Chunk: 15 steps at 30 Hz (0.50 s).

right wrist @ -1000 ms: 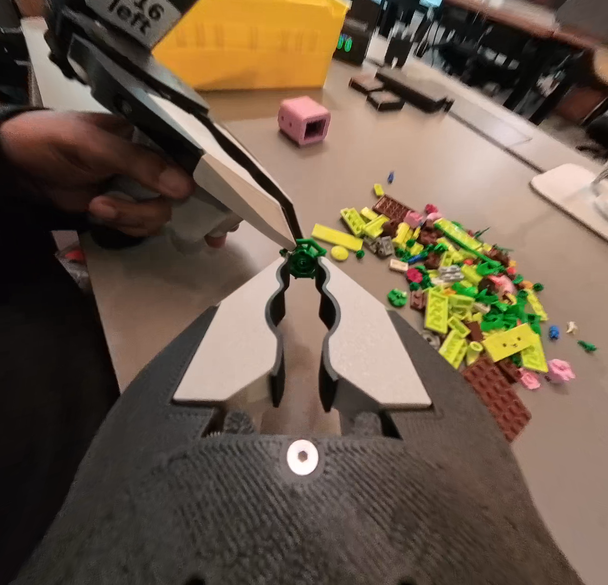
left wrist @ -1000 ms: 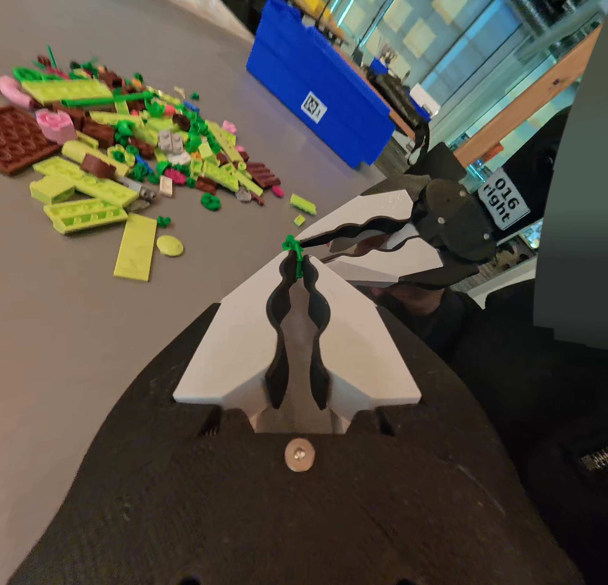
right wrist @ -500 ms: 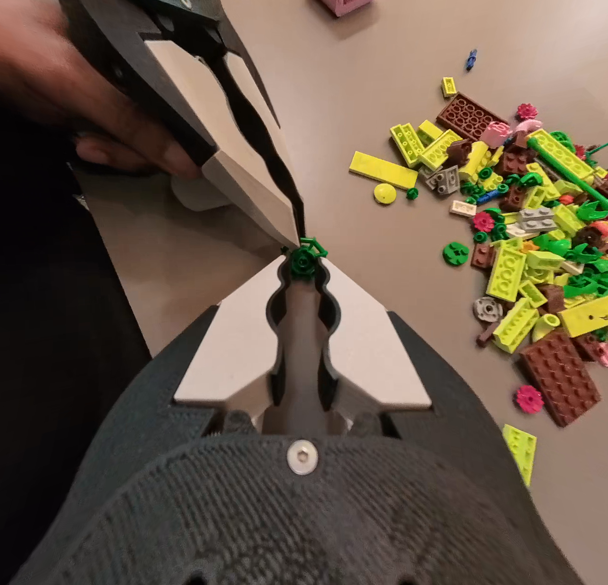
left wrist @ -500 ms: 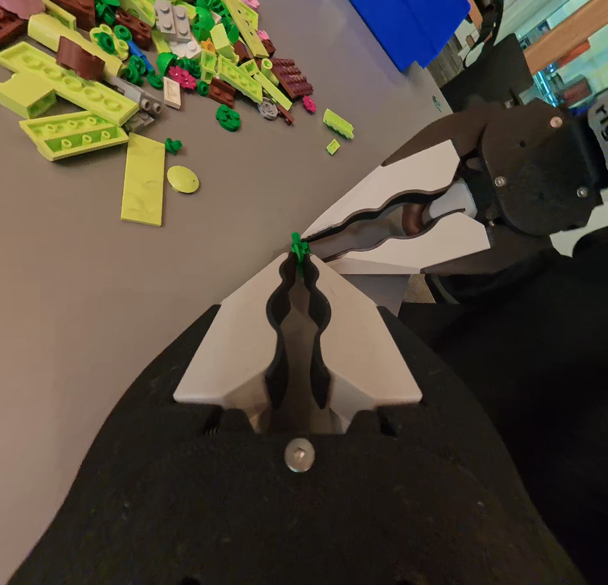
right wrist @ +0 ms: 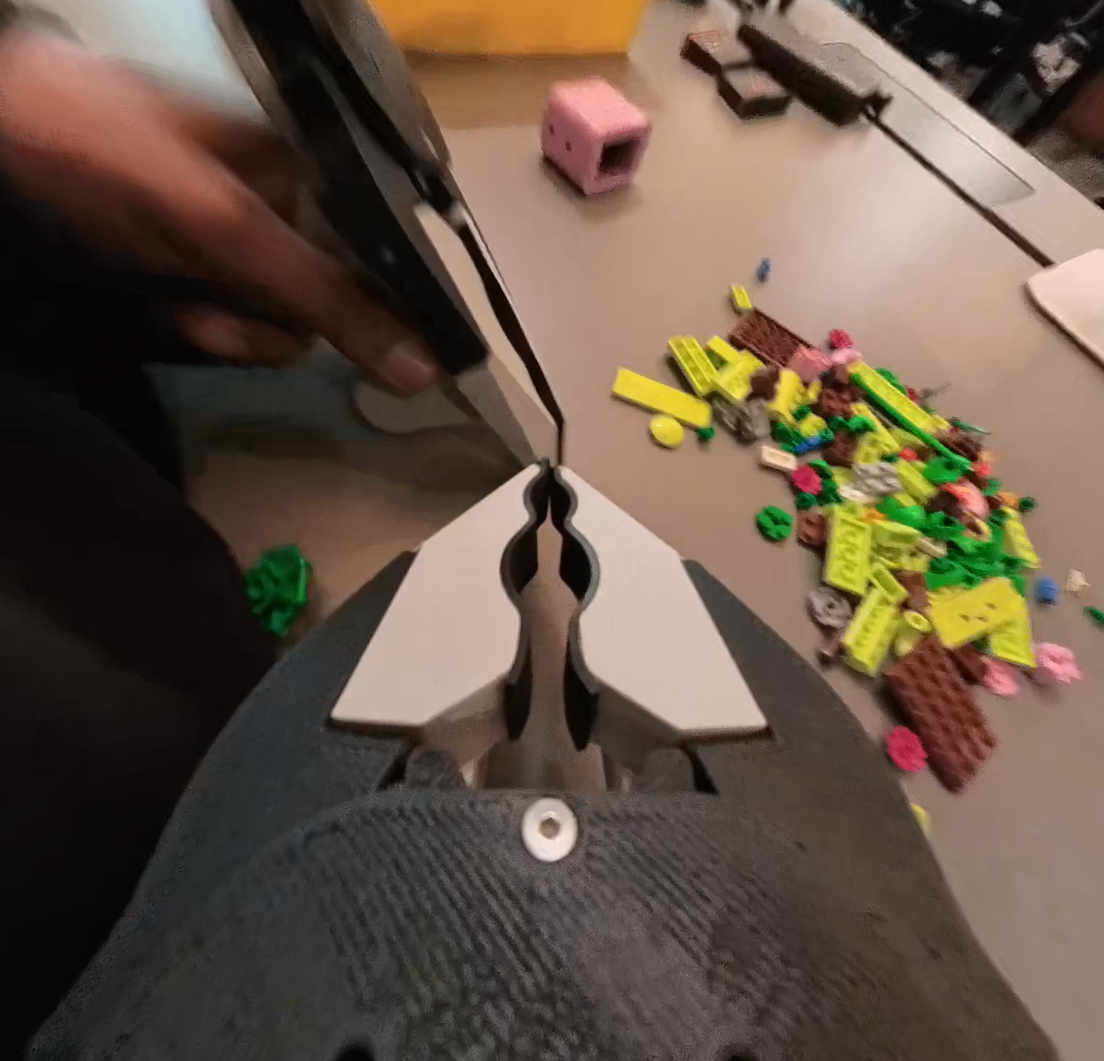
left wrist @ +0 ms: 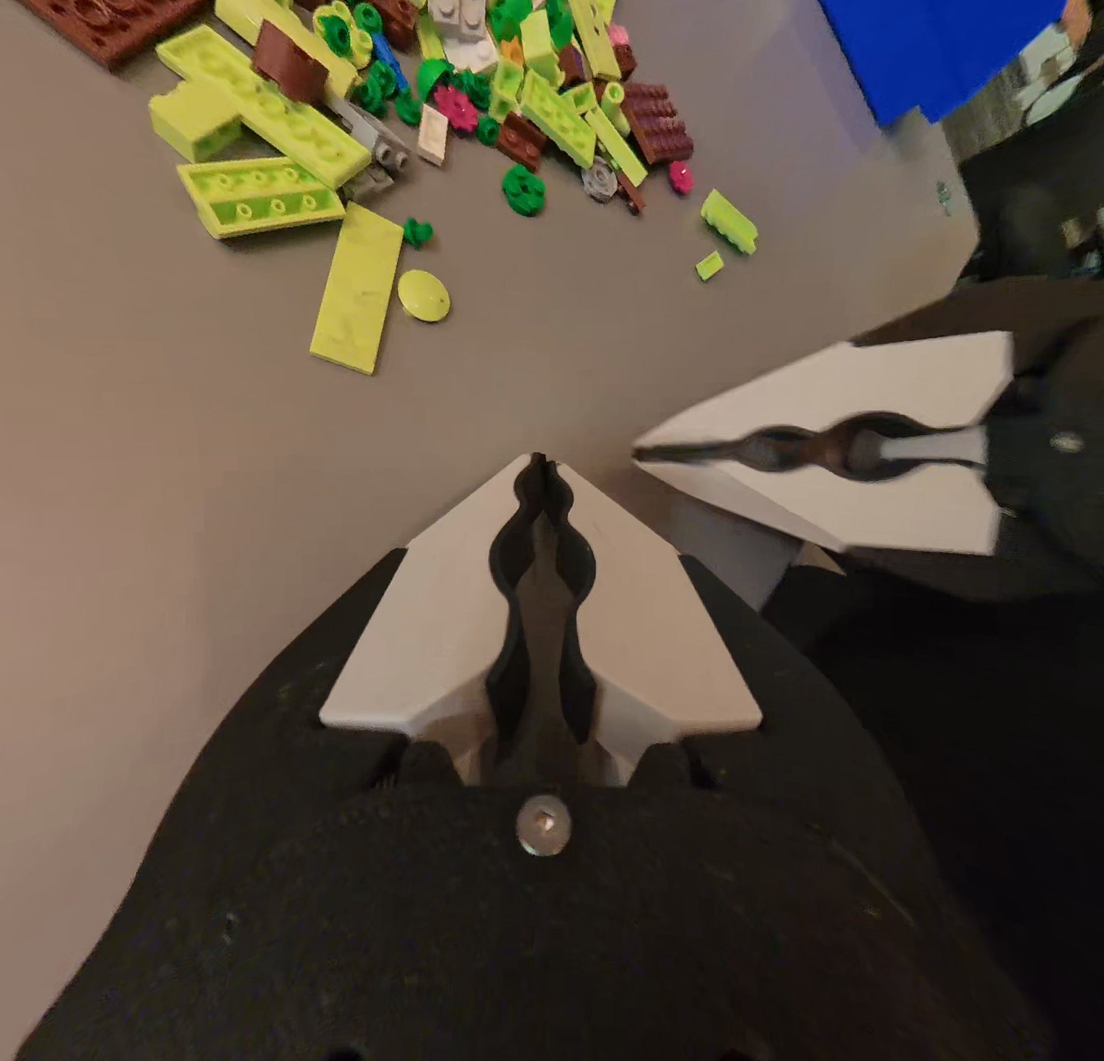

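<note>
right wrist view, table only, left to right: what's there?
green piece → right gripper, shut → flat lime tile → brick pile → pink flower pieces.

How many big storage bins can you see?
2. A blue bin, top right of the left wrist view; a yellow bin, top of the right wrist view. Others may be hidden.

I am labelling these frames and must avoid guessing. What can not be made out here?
- Green piece, right wrist view: motion blur hides its shape; whether it rests on the table is unclear.
- Yellow bin, same view: cut by the top edge.
- Blue bin, left wrist view: cut by the top edge, blurred.
</note>
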### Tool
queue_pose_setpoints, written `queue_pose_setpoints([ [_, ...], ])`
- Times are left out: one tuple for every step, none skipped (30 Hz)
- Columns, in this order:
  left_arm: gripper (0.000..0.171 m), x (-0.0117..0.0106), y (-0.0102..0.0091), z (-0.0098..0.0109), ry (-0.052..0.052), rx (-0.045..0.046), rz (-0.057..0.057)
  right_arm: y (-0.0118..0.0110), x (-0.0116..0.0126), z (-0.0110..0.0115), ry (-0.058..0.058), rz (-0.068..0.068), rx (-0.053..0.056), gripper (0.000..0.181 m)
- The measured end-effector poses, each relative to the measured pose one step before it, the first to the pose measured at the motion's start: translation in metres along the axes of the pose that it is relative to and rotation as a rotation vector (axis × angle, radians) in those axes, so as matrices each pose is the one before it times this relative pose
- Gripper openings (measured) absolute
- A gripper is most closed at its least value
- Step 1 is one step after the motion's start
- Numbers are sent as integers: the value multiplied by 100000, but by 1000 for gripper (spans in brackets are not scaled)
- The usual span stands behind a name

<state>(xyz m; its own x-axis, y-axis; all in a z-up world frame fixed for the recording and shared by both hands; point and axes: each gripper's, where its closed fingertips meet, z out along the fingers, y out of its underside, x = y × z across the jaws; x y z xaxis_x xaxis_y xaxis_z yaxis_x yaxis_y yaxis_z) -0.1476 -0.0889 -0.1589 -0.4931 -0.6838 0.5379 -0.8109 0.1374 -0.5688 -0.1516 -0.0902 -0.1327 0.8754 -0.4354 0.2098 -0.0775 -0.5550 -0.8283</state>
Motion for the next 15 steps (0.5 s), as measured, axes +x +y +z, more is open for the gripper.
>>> queue_pose_setpoints([
  [0, 109, 6, -95, 2666, 685, -2667, 853, 491, 180, -436, 2363, -2195, 0],
  [0, -140, -177, -126, 446, 1928, -2478, 462, 466, -23, -1663, 5647, -627, 0],
  [0, -120, -212, -91, -1150, 2236, 230, 297, 714, -4, 1036, 3236, -763, 0],
  [0, 97, 30, -5, -613, 463, 1691, 343, 463, 28, 969, 258, -1716, 0],
  [0, 82, -1, -54, -41, 413, 120, 135, 184, -66, -304, 1003, -536, 0],
  [0, 104, -45, -135, 1488, 569, -1270, -118, 41, -142, -2050, 2796, 1106, 0],
  [0, 278, 21, -212, 3461, 206, -371, -257, -121, -233, -3266, 2920, 1773, 0],
  [0, 132, 198, -296, 2540, -918, -229, -281, -144, -290, -3001, 2624, 1824, 0],
  [0, 379, 260, -359, 3755, -955, 1095, -225, -264, -241, -3423, 2748, 1838, 0],
  [0, 765, 323, -384, 5795, -889, 2462, -212, -673, -209, -5773, 2315, 1658, 0],
  [3, 276, 334, -371, 2188, -748, 2144, -142, -720, -271, -5714, 1770, 1241, 0],
  [11, 55, 345, -355, 306, -784, 3097, -69, -463, -254, -3356, 1237, 1033, 0],
  [17, 187, 365, -331, 989, -1162, 3946, -11, -463, -275, -2837, 674, 743, 0],
  [22, 223, 290, -261, 1024, -1312, 3686, 104, -465, -198, -2192, 1176, 6, 0],
  [33, 405, 250, -172, 1724, -1367, 4221, 213, -392, -101, -1073, 1974, -458, 0],
])
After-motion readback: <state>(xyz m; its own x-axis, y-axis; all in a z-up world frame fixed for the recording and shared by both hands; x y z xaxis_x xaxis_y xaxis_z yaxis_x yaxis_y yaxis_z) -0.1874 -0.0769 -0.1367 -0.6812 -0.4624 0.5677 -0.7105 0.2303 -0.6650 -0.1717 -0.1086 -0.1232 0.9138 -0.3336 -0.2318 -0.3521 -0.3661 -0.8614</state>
